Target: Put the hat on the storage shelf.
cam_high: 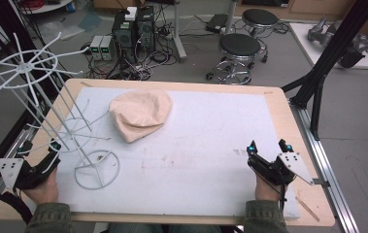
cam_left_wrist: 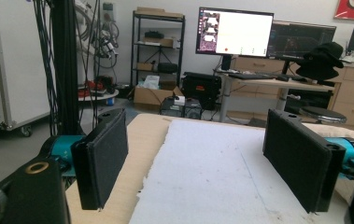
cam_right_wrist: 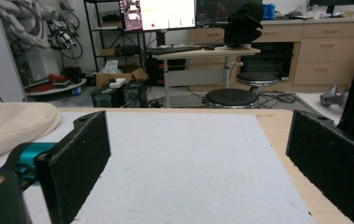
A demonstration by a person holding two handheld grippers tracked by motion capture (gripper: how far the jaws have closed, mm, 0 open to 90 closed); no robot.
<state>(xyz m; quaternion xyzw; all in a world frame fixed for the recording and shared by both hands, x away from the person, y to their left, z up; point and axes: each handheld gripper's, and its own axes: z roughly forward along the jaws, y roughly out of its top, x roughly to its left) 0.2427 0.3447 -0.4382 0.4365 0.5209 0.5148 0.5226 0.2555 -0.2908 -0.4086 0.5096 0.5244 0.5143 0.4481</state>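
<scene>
Work looks barely begun, as I judge it; hat (cam_high: pixel 140 115) lies flat on the mat (cam_high: pixel 206 160) at the far left-centre, touched by neither gripper; rack (cam_high: pixel 50 111) stands at the left edge with bare prongs, near the hat but apart from it; left gripper (cam_high: pixel 38 148) rests by the rack's base, jaws released and empty; right gripper (cam_high: pixel 269 147) sits at the near right, well apart from the hat, jaws wide with nothing between them; picking up and hanging the hat probably remain.
</scene>
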